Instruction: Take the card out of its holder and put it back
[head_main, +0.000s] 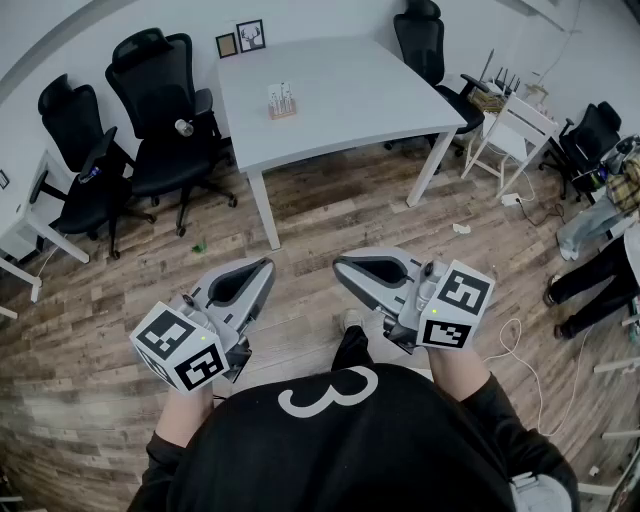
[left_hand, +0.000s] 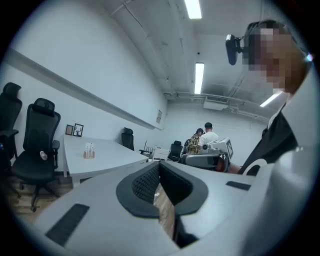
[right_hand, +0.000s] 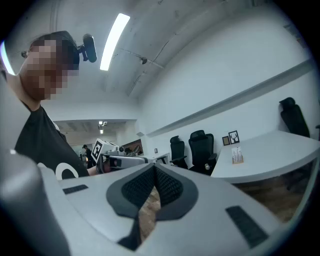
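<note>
Person stands on wood floor (head_main: 330, 205), a gripper in each hand, both held low in front of the body & well short of the table (head_main: 390, 90). L gripper (head_main: 266, 264): jaws shut, tips meeting, nothing btw. them; its own view (left_hand: 159, 165) shows the dark pads closed at the front w/ only a sliver of floor seen through the gap behind. R gripper (head_main: 340, 263): same, jaws together & empty; in its view (right_hand: 154, 168) the pads touch at the tip, floor showing behind them. The 2 grippers point fwd, roughly side by side, apart from each other, marker cubes nearest the person. Card (head_main: 281, 94) stands upright in its holder (head_main: 283, 111) on the white table, near the middle-left of the top, well away from both grippers; also visible small in L gripper view (left_hand: 89, 149) & R gripper view (right_hand: 236, 153). Two small picture frames (head_main: 250, 35) stand at the table's far edge by the wall. Black office chairs (head_main: 160, 110) sit left of the table, another at the far right corner. White chair (head_main: 512, 132) to the right. Two people (left_hand: 206, 135) stand far off in the background.
</note>
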